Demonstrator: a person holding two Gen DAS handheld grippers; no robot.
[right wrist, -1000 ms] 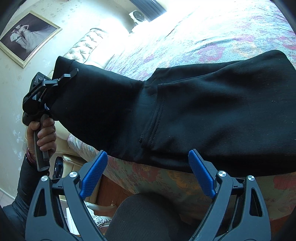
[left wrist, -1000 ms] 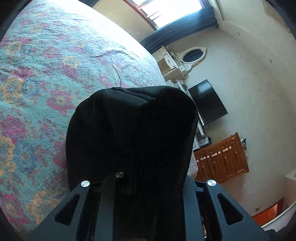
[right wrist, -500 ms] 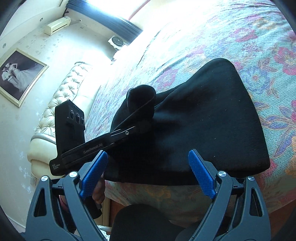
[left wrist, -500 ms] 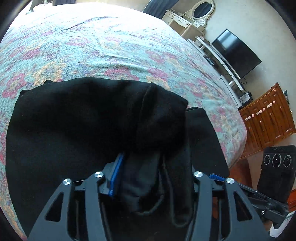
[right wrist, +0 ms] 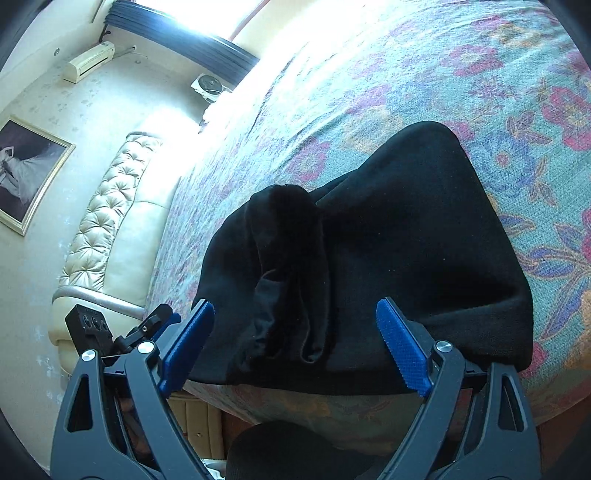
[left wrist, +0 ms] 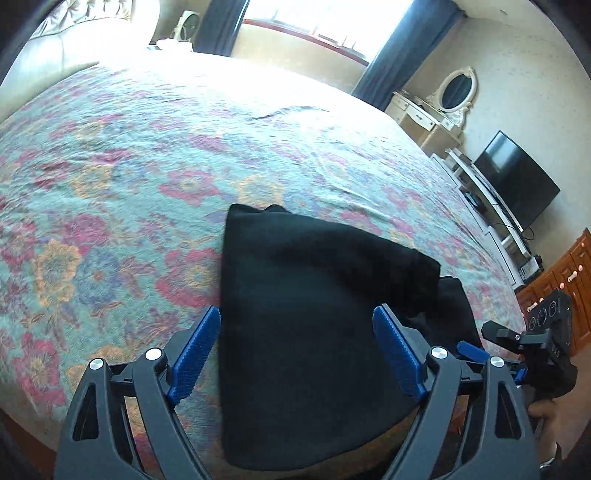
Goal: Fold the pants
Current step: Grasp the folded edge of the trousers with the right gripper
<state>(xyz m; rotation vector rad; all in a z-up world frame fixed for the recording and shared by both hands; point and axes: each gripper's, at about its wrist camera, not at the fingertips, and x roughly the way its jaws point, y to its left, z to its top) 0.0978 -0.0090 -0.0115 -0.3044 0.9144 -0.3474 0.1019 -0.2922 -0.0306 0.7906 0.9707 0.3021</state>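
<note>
Bedroom, sunlit: tufted cream headboard (right wrist: pixel 107 218) far left, framed picture (right wrist: pixel 26 173) on the wall beside it, wall air conditioner (right wrist: pixel 90 61) higher up. Floral bedspread (left wrist: pixel 129 177) in teal, pink and orange across the whole bed, faintly wrinkled toward the window (left wrist: pixel 321 18) with its dark blue curtains (left wrist: pixel 402 48). Black pants (left wrist: pixel 314 306) folded into a compact stack at the near edge of the bed, lower edge just over the side; loose rumpled fold (right wrist: pixel 291 266) bunched on top at one end of the stack. Left gripper (left wrist: pixel 295 358) low over the pants, blue-padded fingers (left wrist: pixel 194 354) spread wide, gripping nothing. Right gripper (right wrist: pixel 295 343) beside it at the same bed edge, fingers (right wrist: pixel 402 349) likewise spread wide, nothing between them. Further right: white vanity with oval mirror (left wrist: pixel 456 88), dark flat television (left wrist: pixel 517 179), orange-brown wooden cabinet (left wrist: pixel 561 280) against the wall.
</note>
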